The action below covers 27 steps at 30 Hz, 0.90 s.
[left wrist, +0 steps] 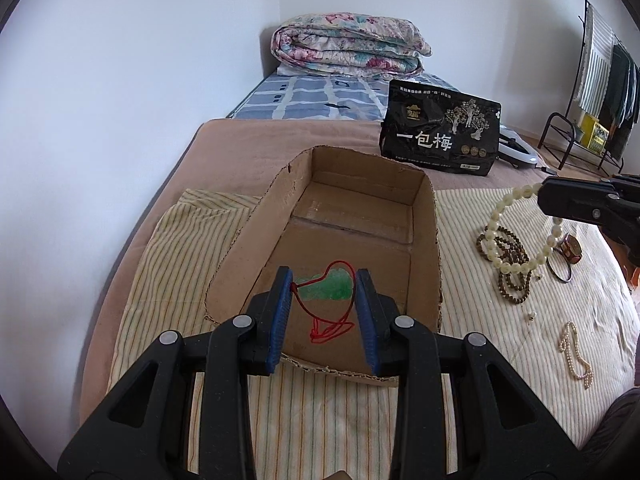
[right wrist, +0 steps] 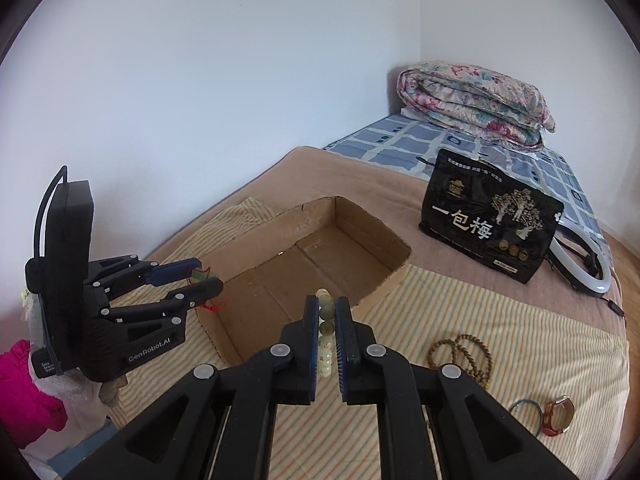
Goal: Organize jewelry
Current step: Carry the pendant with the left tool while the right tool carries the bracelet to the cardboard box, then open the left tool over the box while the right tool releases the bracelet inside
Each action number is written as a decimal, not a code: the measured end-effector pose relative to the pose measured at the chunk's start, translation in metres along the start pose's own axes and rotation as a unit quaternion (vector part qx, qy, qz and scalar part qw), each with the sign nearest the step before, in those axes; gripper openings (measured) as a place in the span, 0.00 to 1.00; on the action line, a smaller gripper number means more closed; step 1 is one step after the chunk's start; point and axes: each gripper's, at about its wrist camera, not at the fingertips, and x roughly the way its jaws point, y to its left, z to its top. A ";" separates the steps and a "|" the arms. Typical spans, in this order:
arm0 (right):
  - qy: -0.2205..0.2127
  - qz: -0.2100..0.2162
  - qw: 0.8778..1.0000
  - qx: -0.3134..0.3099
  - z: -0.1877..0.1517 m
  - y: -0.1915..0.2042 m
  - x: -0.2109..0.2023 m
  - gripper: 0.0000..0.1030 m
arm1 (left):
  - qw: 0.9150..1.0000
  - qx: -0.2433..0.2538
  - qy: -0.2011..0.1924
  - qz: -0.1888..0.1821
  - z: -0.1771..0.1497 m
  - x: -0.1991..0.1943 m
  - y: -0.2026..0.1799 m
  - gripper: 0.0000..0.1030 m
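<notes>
Here, left hand-held gripper (left wrist: 323,312) pinching green pendant (left wrist: 330,286), right hand-held gripper (right wrist: 327,334) pinching bead bracelet (right wrist: 325,320), over striped cloth (left wrist: 480,300)

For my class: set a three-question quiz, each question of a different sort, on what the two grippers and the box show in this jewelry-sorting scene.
1. True or false: the brown bead strand already lies inside the cardboard box.
2. Multiple choice: the right gripper is shut on: A a watch, B a strand of cream beads, C a hair tie.
3. Fill the gap: the left gripper holds a green pendant on a ___ cord.

Key: 1 false, it lies on the striped cloth; 2 B; 3 red.
</notes>
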 end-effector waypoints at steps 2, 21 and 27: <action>0.003 0.003 1.000 -0.002 0.005 0.004 0.012 0.05 | 1.000 -0.001 0.002 -0.001 0.000 0.004 0.003 0.31; 0.037 0.012 0.999 0.013 0.017 0.007 0.083 0.25 | 1.000 -0.005 0.026 -0.006 -0.003 0.033 0.013 0.31; 0.032 0.006 0.999 0.006 0.017 0.012 0.075 0.32 | 1.000 0.004 0.029 0.006 -0.006 0.033 0.010 0.50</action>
